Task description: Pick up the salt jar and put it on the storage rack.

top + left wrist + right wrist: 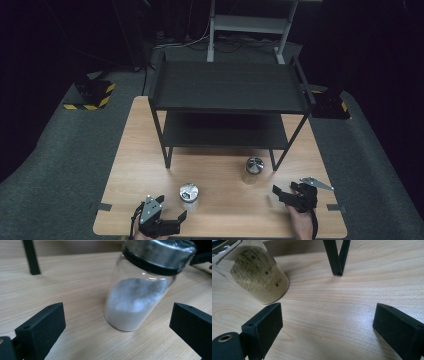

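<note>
Jars, two of them, stand upright on the wooden table (150, 150) in front of a black two-tier shelf (227, 90), both tiers bare. The jar of white powder (189, 197) sits near the front edge, just beside the left tongs (170, 220). In the left gripper view that jar (140, 295) lies ahead between the spread jaws, nearer the right-hand one, untouched. Left tongs wide, holding nothing.

The jar of tan powder (253, 170) stands further back, near the shelf's right front leg (280, 155). Right tongs (285, 192) also wide and empty. In the right gripper view this jar (258, 277) sits off to the upper left, outside the jaws, with the shelf leg (337, 257) straight ahead.

Judgement: the work reads as lifting the jars onto the shelf. Nothing placed yet; no jar gripped. Left side is lined up for a grasp; right side needs to swing toward its jar first. Both grasps, lifts and placements remain.
</note>
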A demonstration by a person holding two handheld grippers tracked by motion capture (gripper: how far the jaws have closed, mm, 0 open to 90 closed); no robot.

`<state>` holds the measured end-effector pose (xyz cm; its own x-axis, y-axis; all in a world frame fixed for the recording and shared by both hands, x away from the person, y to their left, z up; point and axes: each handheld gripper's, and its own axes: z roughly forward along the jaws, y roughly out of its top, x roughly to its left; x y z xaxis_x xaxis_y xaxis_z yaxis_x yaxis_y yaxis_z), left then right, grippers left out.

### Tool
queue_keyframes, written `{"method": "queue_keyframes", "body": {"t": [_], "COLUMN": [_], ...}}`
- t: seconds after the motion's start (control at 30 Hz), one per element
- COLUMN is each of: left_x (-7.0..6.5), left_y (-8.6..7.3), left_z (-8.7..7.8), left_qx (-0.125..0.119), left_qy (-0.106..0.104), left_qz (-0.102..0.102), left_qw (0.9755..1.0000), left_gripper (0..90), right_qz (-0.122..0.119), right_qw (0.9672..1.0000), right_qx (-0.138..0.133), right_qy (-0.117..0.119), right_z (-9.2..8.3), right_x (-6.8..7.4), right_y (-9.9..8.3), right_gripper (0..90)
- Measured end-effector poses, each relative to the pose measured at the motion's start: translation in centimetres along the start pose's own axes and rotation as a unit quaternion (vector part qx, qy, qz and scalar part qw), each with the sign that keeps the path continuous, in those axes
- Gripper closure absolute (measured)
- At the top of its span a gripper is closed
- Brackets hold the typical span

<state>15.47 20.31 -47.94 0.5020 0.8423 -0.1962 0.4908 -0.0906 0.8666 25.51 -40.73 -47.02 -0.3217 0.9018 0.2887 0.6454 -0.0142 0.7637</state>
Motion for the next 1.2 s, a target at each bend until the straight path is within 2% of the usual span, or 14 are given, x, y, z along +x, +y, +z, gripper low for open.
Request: {"method": "queue_keyframes", "body": {"t": [0.37,0.57,0.73,0.8,1.0,1.2], "left_x": [-1.6,-2.1,-2.6,-3.2,-4.1,-4.5], "left_y": [1.4,2.2,2.9,3.1,3.7,4.1], "left_z": [1.5,2.4,3.0,3.3,4.0,4.5], "left_qx": [0.019,0.029,0.038,0.042,0.052,0.051], "left_qy": [0.002,0.001,0.012,0.022,0.035,0.039], "left_qz": [0.018,0.013,0.017,0.025,0.035,0.032], "left_qw": [0.9997,0.9995,0.9991,0.9986,0.9974,0.9974], "left_gripper": [0.7,0.6,0.7,0.9,1.6,2.1], "right_qz": [0.002,0.002,0.003,0.003,0.004,0.005], "right_qw": [1.0000,1.0000,1.0000,1.0000,1.0000,1.0000], "right_qx": [-0.001,-0.002,-0.002,-0.003,-0.005,-0.005], "right_qy": [-0.002,-0.004,-0.003,-0.003,-0.003,-0.003], "right_z": [0.0,0.0,0.0,-0.1,-0.1,-0.1], "right_x": [0.0,0.1,0.0,0.0,0.0,0.0], "right_y": [-0.1,-0.1,-0.1,-0.1,-0.2,-0.2], "right_gripper": [8.8,9.0,9.2,9.2,9.2,9.3]}}
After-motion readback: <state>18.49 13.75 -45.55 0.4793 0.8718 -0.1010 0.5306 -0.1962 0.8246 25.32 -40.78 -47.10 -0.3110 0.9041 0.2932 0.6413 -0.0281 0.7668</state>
